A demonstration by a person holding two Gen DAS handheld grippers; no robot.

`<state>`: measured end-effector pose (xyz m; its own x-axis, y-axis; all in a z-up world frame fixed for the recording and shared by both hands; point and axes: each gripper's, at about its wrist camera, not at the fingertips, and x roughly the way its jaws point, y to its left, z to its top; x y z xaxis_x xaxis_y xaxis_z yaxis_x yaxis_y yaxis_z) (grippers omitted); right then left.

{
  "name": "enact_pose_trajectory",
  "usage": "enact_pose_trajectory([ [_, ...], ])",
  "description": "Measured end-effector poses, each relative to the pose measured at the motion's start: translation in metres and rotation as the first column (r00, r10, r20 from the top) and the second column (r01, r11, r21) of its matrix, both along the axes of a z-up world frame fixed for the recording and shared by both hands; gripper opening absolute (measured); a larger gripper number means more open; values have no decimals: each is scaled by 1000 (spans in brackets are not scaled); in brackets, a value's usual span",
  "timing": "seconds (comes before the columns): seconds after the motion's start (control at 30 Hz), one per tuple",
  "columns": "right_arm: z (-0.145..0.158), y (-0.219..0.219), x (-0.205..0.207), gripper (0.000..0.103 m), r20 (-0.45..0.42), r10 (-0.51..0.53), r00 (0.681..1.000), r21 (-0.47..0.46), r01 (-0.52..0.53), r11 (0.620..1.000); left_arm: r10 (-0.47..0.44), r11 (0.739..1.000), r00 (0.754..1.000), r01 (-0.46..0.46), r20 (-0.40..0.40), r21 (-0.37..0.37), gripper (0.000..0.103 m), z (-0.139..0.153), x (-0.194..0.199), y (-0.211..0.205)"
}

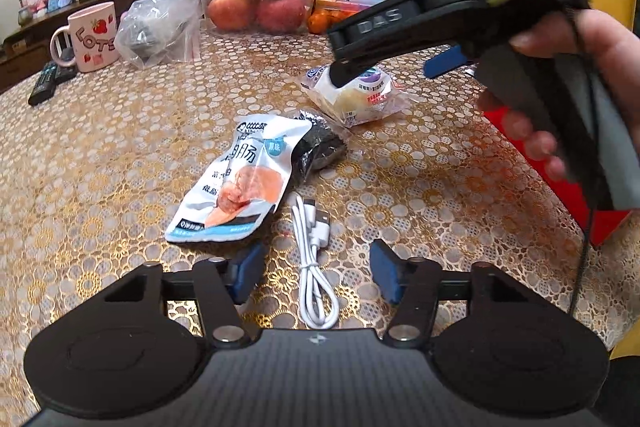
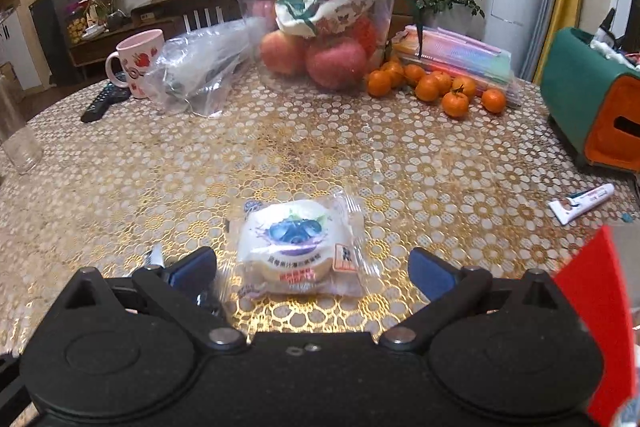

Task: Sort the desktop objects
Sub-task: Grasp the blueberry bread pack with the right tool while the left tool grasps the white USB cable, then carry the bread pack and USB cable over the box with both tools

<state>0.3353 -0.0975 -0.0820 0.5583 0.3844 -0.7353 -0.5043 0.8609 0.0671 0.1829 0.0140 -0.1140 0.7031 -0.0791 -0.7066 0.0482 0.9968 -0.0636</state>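
**Blue pads either side of cable and cake**

Blue-padded left hand-held gripper (image 1: 316, 273) sits low over the surface (image 1: 120, 155), jaws part open, nothing pressed between them. White USB cable (image 1: 314, 263), coiled, lies on the gold-patterned cloth in the gap between the pads, clear of both. Just beyond: a white sausage packet (image 1: 236, 183), overlapping a dark foil packet (image 1: 320, 143).

Right hand-held gripper (image 2: 312, 269) has its jaws wide; the wrapped blueberry cake (image 2: 300, 247) lies between the pads, untouched by either.

Left view only: the right tool seen from the side, a hand (image 1: 580, 79) around its grip, one finger over the cake (image 1: 356, 95). Cable and sausage packet show here alone.

Right view only: mandarins (image 2: 440, 87) loose beside a stack of pastel folders (image 2: 460, 55), a green and orange box (image 2: 596, 107) at the edge, a toothpaste tube (image 2: 580, 203).

Both views: pink mug (image 2: 138, 61), clear plastic bag (image 2: 200, 67), remote (image 2: 104, 101), container of apples (image 2: 320, 59), a red box (image 2: 596, 307) at the right.
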Motion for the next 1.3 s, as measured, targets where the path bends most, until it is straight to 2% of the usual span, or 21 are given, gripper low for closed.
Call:
enact_pose_trajectory([
  [0.23,-17,21,13,102,-22,19,1000,-29,-20,999,-4,999,1000,4,16,44,36,-1,2,0],
  [0.43,-24,26,17,102,-27,14,1000,-52,-16,999,-29,997,999,27,33,67,29,-2,2,-2],
  [0.67,-23,22,16,93,-38,8,999,-51,-10,999,-34,997,999,31,36,64,18,-2,2,-4],
  [0.93,-12,12,11,74,-29,-6,1000,-31,5,1000,-24,998,999,22,36,53,16,-2,2,-2],
  [1.03,-7,13,6,60,-19,8,1000,-37,-9,999,-23,999,999,21,34,46,16,-2,3,-1],
  [1.3,-1,-6,-10,56,-24,-9,1000,-42,8,999,2,1000,1000,-2,19,17,16,1,2,4],
])
